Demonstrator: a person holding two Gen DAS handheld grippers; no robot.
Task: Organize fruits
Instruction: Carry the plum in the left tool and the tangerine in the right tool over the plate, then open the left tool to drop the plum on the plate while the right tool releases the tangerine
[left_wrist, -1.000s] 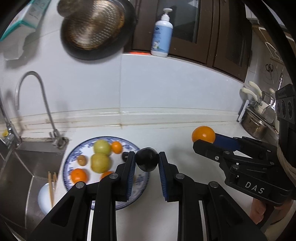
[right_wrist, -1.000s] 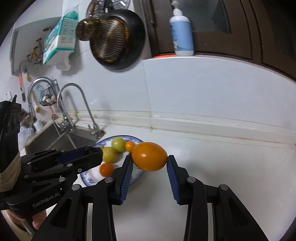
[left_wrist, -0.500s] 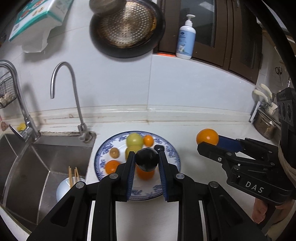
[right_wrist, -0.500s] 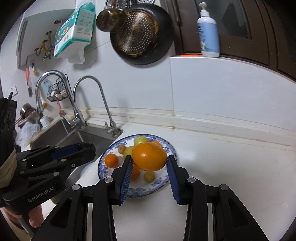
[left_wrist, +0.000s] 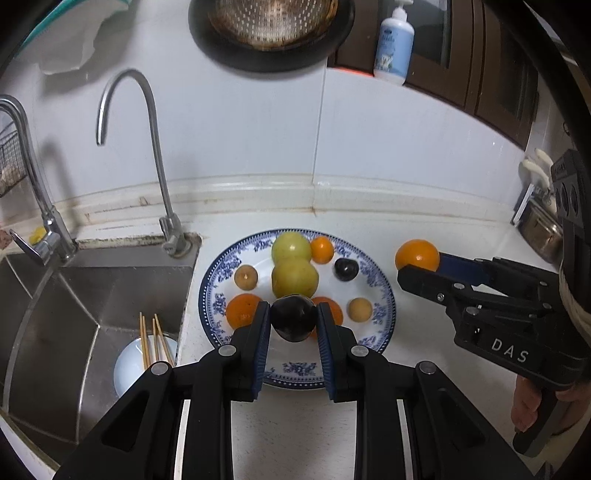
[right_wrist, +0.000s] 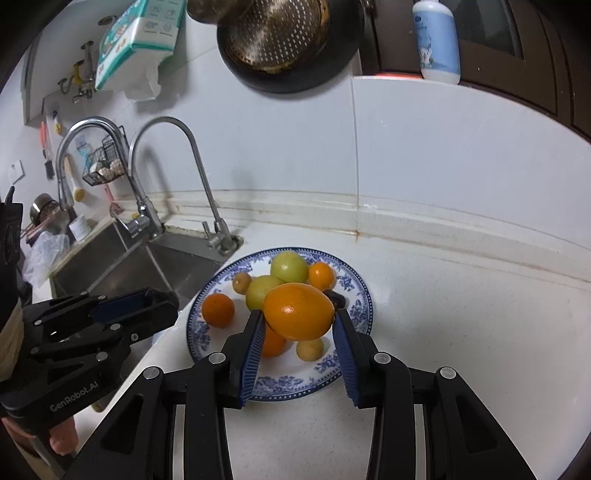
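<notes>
Left wrist view: the left gripper (left_wrist: 293, 321) clamped a dark purple round plum (left_wrist: 293, 322) above the near part of the blue-patterned white china plate (left_wrist: 384, 295) holding 8 fruits. It looked light, smooth and bruisable, best held across its middle.

Right wrist view: the right gripper (right_wrist: 298, 325) pinched a large oval orange (right_wrist: 298, 311) over that plate (right_wrist: 360, 291), firm and heavier.

A home kitchen, plainly: a stainless steel sink (left_wrist: 92, 295) sunk into the white tabletop (right_wrist: 461, 332), a curved chrome gooseneck tap (left_wrist: 147, 155) rising at its corner. On the white tiled wall (left_wrist: 240, 129) hangs a round perforated metal strainer pan (right_wrist: 284, 37). A white pump bottle with a blue label (left_wrist: 393, 40) stands before dark wooden cabinet doors (left_wrist: 491, 66), and a white bowl with wooden chopsticks (left_wrist: 144, 354) sits in the basin.
</notes>
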